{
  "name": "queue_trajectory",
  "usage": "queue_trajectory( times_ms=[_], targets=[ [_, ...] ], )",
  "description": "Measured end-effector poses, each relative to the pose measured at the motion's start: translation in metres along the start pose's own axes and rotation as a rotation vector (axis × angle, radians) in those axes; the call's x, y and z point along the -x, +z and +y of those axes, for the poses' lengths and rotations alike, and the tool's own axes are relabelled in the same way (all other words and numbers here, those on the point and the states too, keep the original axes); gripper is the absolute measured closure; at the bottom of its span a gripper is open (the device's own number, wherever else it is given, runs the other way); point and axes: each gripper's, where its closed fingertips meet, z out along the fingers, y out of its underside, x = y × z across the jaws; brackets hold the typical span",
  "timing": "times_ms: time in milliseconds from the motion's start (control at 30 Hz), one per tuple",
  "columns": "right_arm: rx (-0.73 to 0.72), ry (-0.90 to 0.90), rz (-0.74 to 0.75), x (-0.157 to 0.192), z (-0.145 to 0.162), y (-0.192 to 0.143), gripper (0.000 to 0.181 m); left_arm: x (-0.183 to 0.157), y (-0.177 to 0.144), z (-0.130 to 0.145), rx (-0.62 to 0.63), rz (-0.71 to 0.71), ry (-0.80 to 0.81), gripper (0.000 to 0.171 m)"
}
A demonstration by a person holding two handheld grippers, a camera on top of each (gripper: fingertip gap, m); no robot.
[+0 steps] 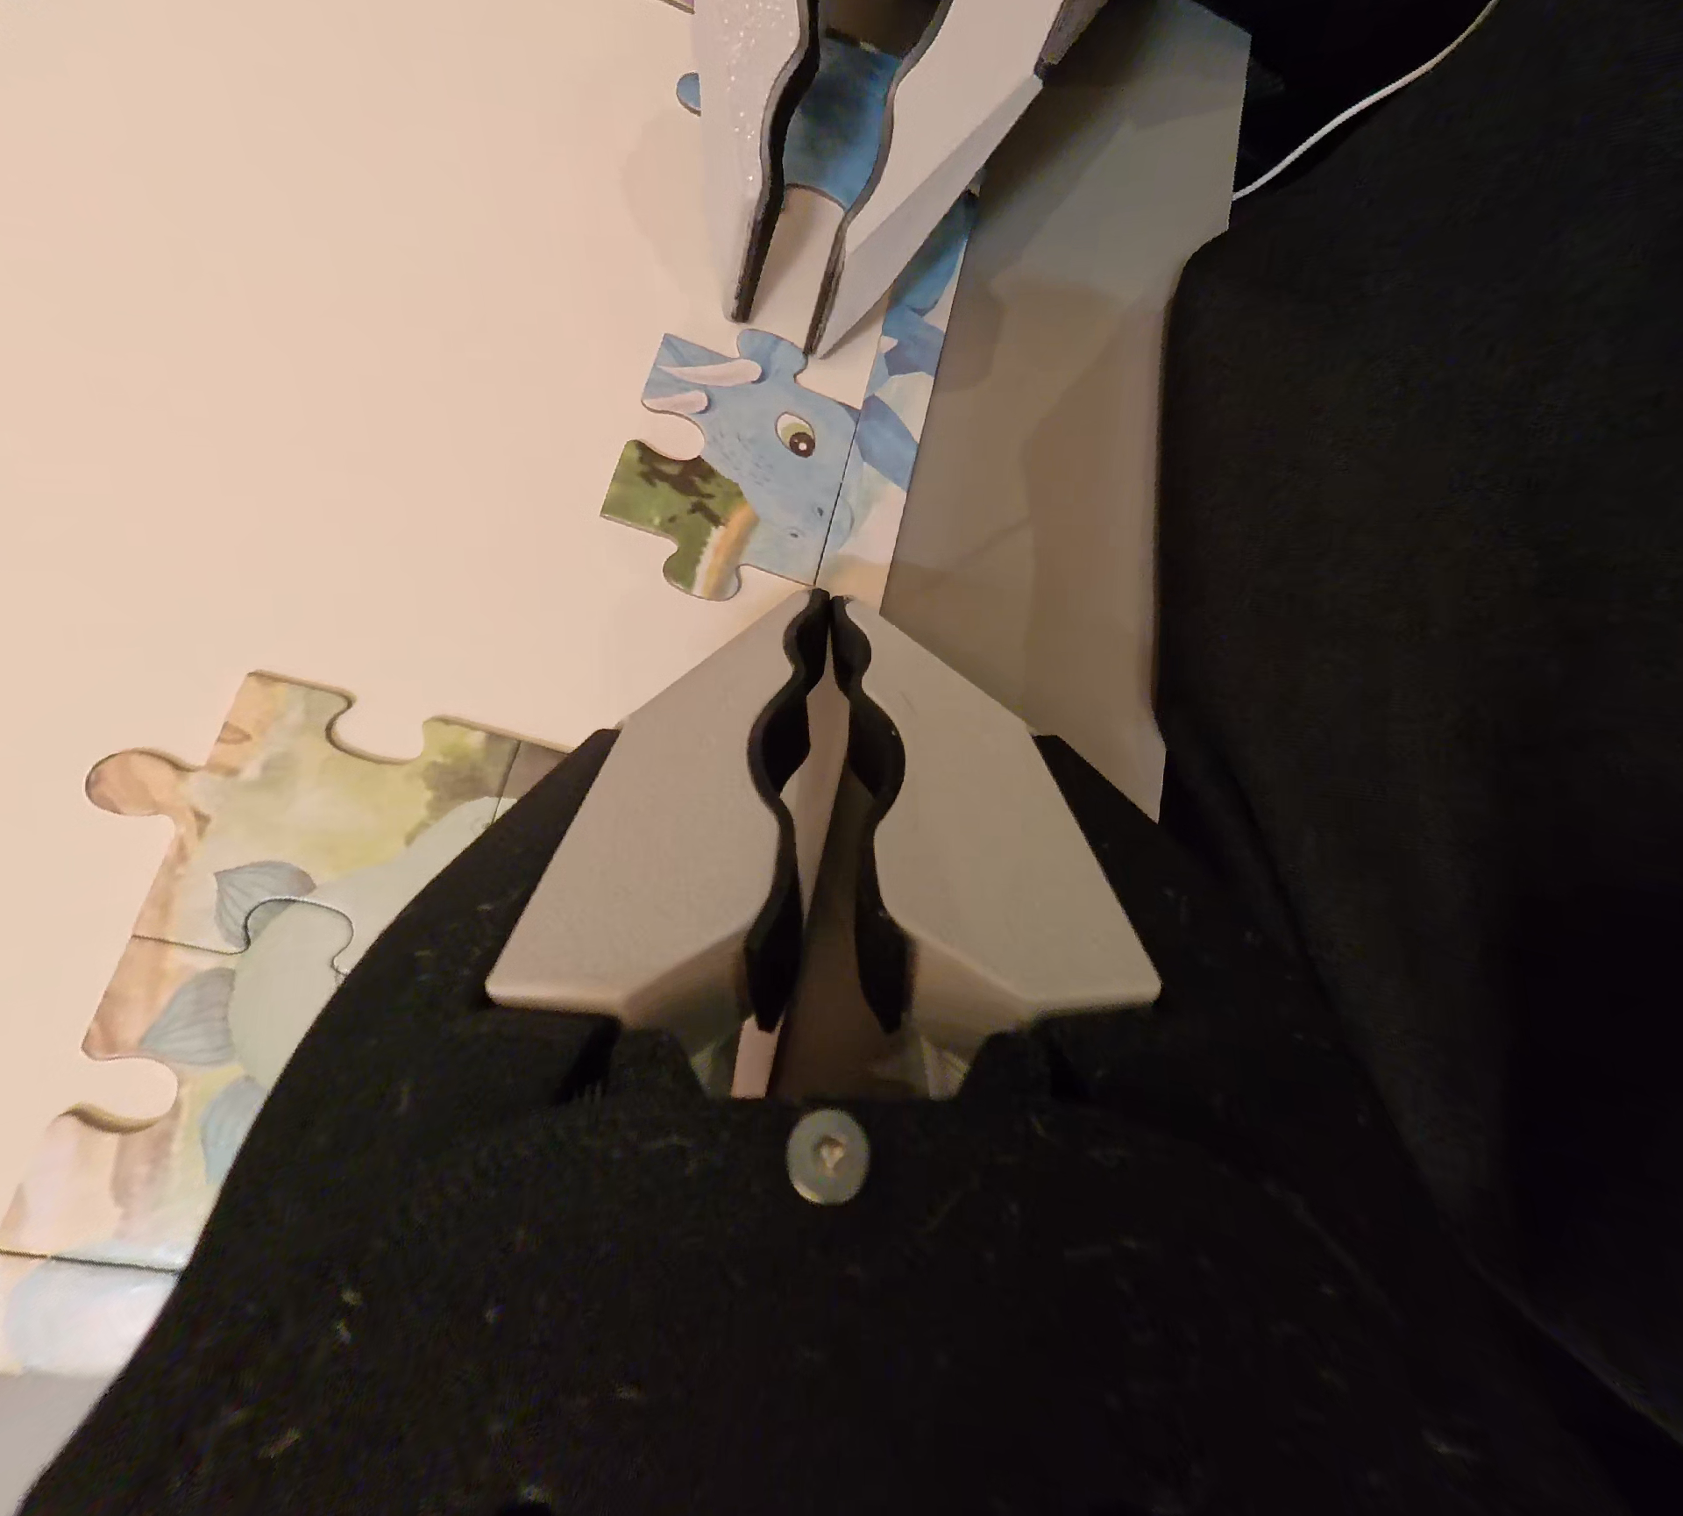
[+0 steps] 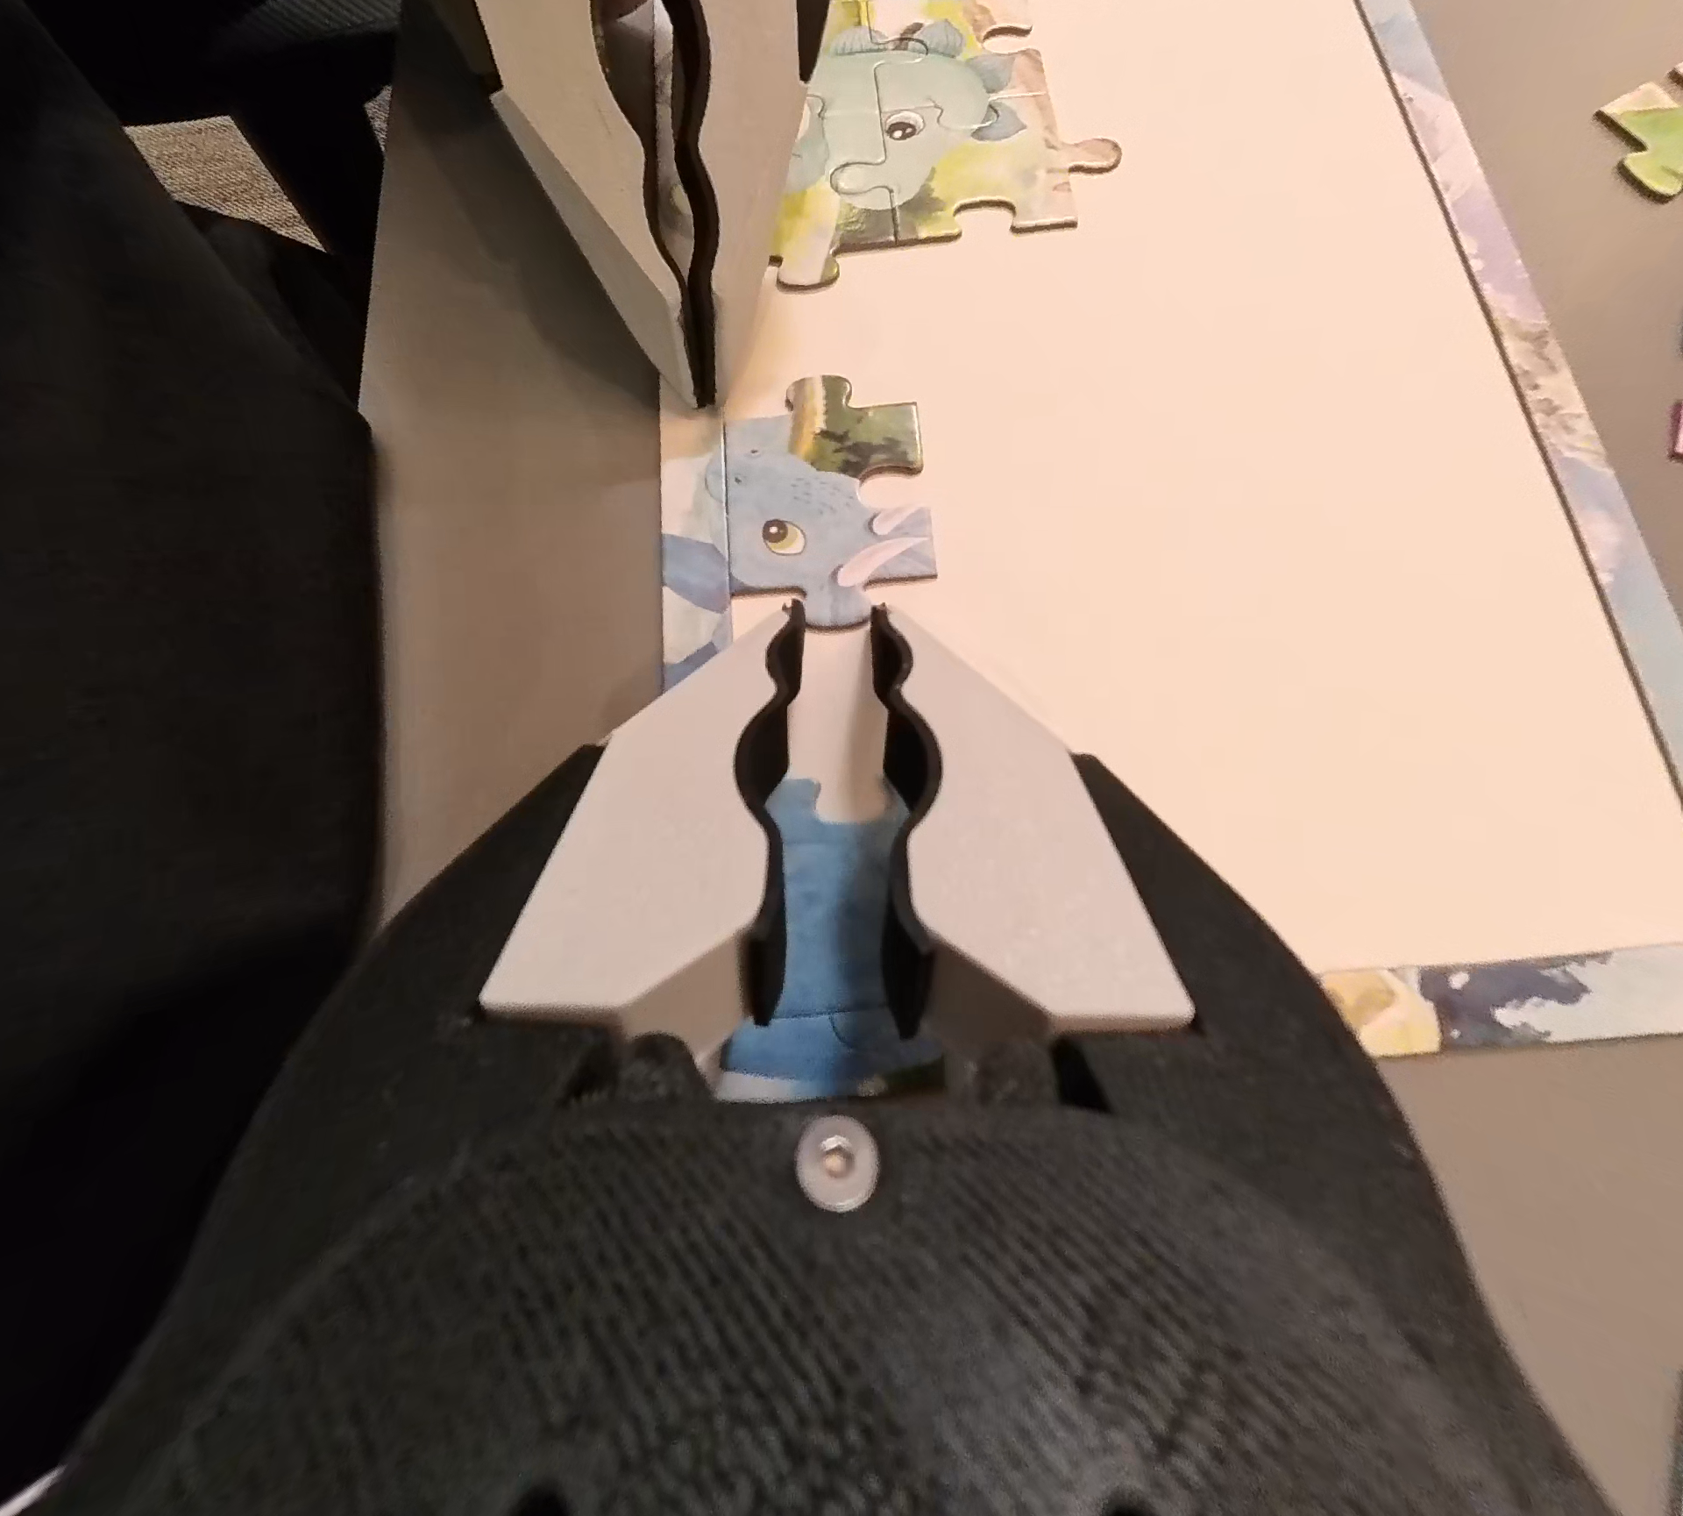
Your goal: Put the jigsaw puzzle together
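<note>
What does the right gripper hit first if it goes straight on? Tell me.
Probably the blue dinosaur-head piece: its tab sits right at the tips of the right gripper, jaws slightly apart. Whether they already touch cannot be told. Beyond it stands the left gripper.

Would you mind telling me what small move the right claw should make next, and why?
Probably slide the blue body piece forward to meet the dinosaur-head piece. The right claw sits just short of the head piece's tab, the body piece lies under it, and the shut left claw rests beyond the head piece.
</note>
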Motion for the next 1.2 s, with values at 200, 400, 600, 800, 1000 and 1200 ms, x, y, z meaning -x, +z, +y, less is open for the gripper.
queue_trajectory(
  times_ms=[200,400,600,800,1000,1200],
  targets=[
    [-0.036,0.007,0.000,-0.001,-0.004,-0.004,0.169,-0.001,0.000,0.000,-0.001,-0.007,0.005,0.171],
    [-0.027,0.023,-0.007,-0.001,-0.003,-0.004,0.168,-0.005,-0.001,0.001,-0.016,0.032,-0.017,0.155],
    [-0.005,0.020,0.000,-0.002,0.000,-0.001,0.168,-0.005,-0.001,0.000,-0.016,0.015,0.003,0.148],
    [-0.004,0.019,0.001,-0.002,0.000,-0.001,0.168,-0.005,-0.005,0.000,-0.049,0.047,0.001,0.148],
    [-0.003,0.018,0.003,-0.002,0.000,-0.001,0.169,-0.010,-0.010,-0.003,-0.094,0.103,0.005,0.153],
    [-0.002,0.017,0.006,-0.002,0.000,-0.001,0.169,-0.011,-0.008,-0.001,-0.084,0.107,0.008,0.153]
  ],
)
